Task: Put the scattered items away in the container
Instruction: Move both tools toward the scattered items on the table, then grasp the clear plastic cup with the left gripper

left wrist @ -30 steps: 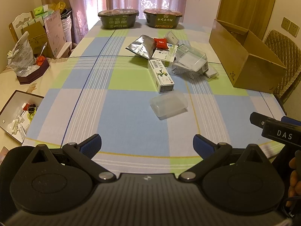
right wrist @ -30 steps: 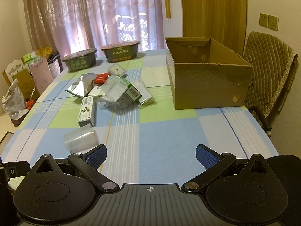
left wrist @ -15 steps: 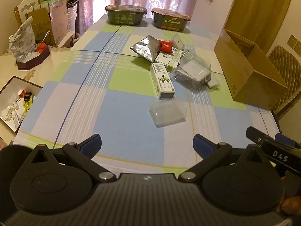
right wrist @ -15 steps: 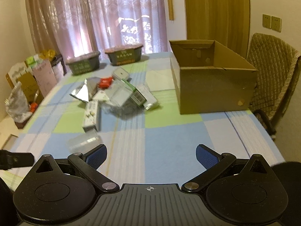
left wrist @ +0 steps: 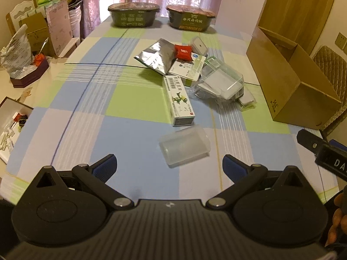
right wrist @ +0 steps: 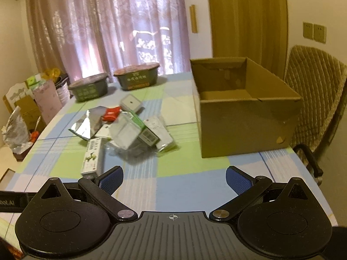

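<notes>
Approach phase, nothing grasped. Left gripper (left wrist: 169, 163) has its jaws spread wide and empty, lined up just short of the clear plastic cup (left wrist: 184, 147) lying on its side on the checked tablecloth (left wrist: 86, 117). Right gripper (right wrist: 174, 178) is equally wide and empty, hovering over the cloth facing the clutter pile. Cardboard box (right wrist: 245, 108) sits open to the right and looks empty from here. Likely best move: close the left gripper across the cup's side walls gently, since thin plastic will probably flex or squirt out. White medicine carton (left wrist: 179, 99) lies just beyond it.
</notes>
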A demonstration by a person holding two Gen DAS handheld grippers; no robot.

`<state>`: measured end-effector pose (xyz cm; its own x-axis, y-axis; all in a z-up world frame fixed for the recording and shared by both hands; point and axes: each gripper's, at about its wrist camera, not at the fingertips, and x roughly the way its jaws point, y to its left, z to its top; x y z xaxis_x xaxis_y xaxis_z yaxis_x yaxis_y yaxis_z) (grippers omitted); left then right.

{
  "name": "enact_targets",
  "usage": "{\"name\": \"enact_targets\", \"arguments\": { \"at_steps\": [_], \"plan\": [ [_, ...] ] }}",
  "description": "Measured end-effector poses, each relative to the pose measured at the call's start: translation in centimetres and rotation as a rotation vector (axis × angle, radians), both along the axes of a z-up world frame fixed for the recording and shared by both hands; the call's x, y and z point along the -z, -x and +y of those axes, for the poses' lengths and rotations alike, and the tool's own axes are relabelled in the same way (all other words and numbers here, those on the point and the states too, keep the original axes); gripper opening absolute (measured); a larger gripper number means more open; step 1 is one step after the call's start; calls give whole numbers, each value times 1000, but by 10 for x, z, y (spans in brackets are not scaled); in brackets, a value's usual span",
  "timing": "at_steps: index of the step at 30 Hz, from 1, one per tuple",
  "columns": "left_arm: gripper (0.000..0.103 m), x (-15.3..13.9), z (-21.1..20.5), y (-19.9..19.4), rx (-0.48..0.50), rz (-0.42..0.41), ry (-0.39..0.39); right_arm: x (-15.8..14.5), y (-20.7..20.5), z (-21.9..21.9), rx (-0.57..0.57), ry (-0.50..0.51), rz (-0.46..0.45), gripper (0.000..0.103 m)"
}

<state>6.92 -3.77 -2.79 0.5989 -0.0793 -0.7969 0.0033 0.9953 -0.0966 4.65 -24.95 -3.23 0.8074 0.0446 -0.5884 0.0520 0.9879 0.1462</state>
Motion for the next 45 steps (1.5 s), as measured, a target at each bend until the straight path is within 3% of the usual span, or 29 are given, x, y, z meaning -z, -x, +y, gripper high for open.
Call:
{"name": "enact_targets", "arguments": {
  "at_steps": [11, 21, 25, 28, 29, 32, 35, 40, 45],
  "plan": [
    [102, 48, -22, -43, -54, 34, 27, 14, -16, -9, 44, 37, 19, 103],
    [101, 79, -31, -69, -80, 57, -2, 29, -34, -21, 78, -31, 104, 103],
    [88, 85, -33, -70, -46, 67, -35, 32, -37, -20, 71, -38, 118, 103],
    [72, 85, -32, -69, -17, 59, -60, 33, -38, -17, 57, -37, 120, 103],
    [71, 83, -31, -69, -4, 59, -63, 33, -38, -16, 49, -38, 119, 103],
    [71, 77, -24, -68, 24, 53, -57, 31, -37, -10, 15, -25, 106, 103],
    [71, 71, -16, -65, 56, 30, -99, 30, -36, -3, -18, -17, 100, 103],
    [71, 62, 3, -61, 90, 18, -141, 30, -39, 7, -86, -68, 114, 103],
    [71, 48, 29, -56, 73, 5, -140, 29, -54, 38, -197, -48, 105, 103]
  ]
}}
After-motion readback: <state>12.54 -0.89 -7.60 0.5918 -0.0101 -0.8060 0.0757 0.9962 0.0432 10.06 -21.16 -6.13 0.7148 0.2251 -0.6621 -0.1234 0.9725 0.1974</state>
